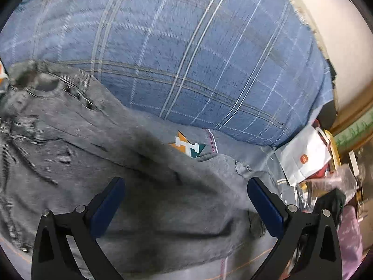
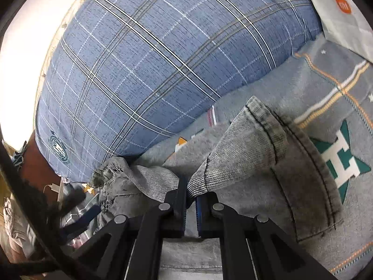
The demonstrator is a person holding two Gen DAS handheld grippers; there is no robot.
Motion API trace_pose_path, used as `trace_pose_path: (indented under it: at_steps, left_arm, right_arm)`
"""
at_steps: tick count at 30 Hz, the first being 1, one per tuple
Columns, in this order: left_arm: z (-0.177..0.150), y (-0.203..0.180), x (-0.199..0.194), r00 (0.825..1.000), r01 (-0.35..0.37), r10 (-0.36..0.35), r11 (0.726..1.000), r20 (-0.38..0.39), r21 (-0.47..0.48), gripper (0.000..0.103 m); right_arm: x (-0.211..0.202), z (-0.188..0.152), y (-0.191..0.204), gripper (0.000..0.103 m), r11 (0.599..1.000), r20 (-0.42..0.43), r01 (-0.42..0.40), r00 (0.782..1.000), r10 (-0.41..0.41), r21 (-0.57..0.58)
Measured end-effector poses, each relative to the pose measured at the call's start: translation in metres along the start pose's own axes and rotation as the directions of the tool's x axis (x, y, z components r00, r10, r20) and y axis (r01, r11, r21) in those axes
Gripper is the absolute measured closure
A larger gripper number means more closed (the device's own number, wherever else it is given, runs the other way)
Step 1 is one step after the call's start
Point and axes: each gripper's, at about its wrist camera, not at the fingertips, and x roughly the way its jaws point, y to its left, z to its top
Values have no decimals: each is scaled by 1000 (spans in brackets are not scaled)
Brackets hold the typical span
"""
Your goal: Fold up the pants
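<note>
Grey denim pants (image 1: 98,163) lie on a grey patterned bed sheet (image 2: 326,88). In the left wrist view the waistband is at the upper left and a leg runs down to the right. My left gripper (image 1: 186,189) is open and hovers over the leg, with nothing between its blue pads (image 1: 112,200). In the right wrist view my right gripper (image 2: 191,191) is shut on a pinched fold of the pants (image 2: 256,163) near the leg hem, which lifts the cloth a little. The waistband end (image 2: 109,172) is bunched at the left.
A big blue plaid pillow (image 1: 186,58) (image 2: 151,70) lies right behind the pants. A white paper bag with an orange logo (image 1: 305,156) (image 2: 342,11) and clutter stand beside the bed. The other gripper and a dark glove (image 2: 77,207) show at the lower left.
</note>
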Motion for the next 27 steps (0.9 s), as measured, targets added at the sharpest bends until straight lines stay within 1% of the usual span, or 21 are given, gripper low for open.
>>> trace_pose_path:
  at_steps: [2,4,6,7,8,9,10,11,12,13,14,16,17,18,20,22,23,24,25,26,27]
  left_arm:
    - [7,-1,23,998,-11,8,998,-56,-59,0]
    - [15,2,39,996,-53,43,991,-84,-124,2]
    - [24,7,58,990,-82,62,982,-124,-170,15]
    - [26,9,68,983,-117,88,977,-162,-176,26]
    - [26,14,74,977,-141,107,973,-184,-180,52]
    - [24,18,80,970,-163,120,966,-211,-201,71]
    - [20,24,82,966,-166,110,957,-234,-238,99]
    - [17,29,77,972,-143,79,947,-221,-287,97]
    - [15,32,67,983,-108,52,940,-177,-325,97]
    - [13,29,53,990,-97,56,941,-132,-325,98]
    - [12,25,46,991,-96,62,944,-116,-317,98]
    - [9,18,25,996,-70,49,945,-75,-319,100]
    - [7,15,14,997,-63,46,944,-58,-323,100]
    - [4,12,4,999,-41,30,944,-38,-327,100]
    - [1,12,-7,1000,-2,-6,942,-24,-336,100]
    - [-8,14,-13,1000,15,-22,937,-14,-349,100]
    - [-12,15,-15,1000,20,-26,936,-12,-352,100]
    - [-16,17,-13,1000,14,-21,937,-17,-348,100]
    - [-17,20,-9,1000,10,-17,938,-19,-348,100]
    - [-19,24,-6,1000,5,-15,935,-23,-354,100]
    - [-20,26,-6,999,6,-17,934,-27,-357,101]
  right_arm:
    - [7,1,-6,96,1000,-29,-19,999,19,16]
    - [14,1,-15,96,998,-47,-38,998,40,49]
    - [20,1,-20,96,997,-78,-40,996,46,72]
    - [22,2,-20,96,995,-92,-46,994,54,88]
    - [20,3,-21,96,994,-94,-58,993,67,98]
    - [20,5,-22,96,992,-95,-66,993,76,106]
    - [19,5,-23,96,991,-95,-74,992,85,112]
    - [19,5,-25,96,989,-100,-88,990,101,121]
    - [18,5,-26,94,987,-103,-95,989,109,129]
    - [18,6,-28,93,983,-106,-117,985,133,144]
    - [20,7,-31,91,977,-119,-143,979,163,161]
    - [18,10,-41,72,966,-96,-152,980,175,207]
    - [12,11,-48,40,964,-68,-125,987,144,234]
    - [8,12,-51,17,964,-50,-102,992,117,247]
    - [1,13,-59,17,958,-10,-85,996,91,274]
    - [2,13,-63,17,955,-14,-86,996,93,285]
    - [6,12,-64,22,953,-27,-78,996,89,294]
    - [11,10,-65,45,950,-45,-71,995,88,304]
    - [15,8,-65,63,949,-63,-65,994,88,307]
    - [19,7,-64,76,952,-83,-57,993,85,301]
    - [20,7,-64,82,956,-92,-42,993,72,292]
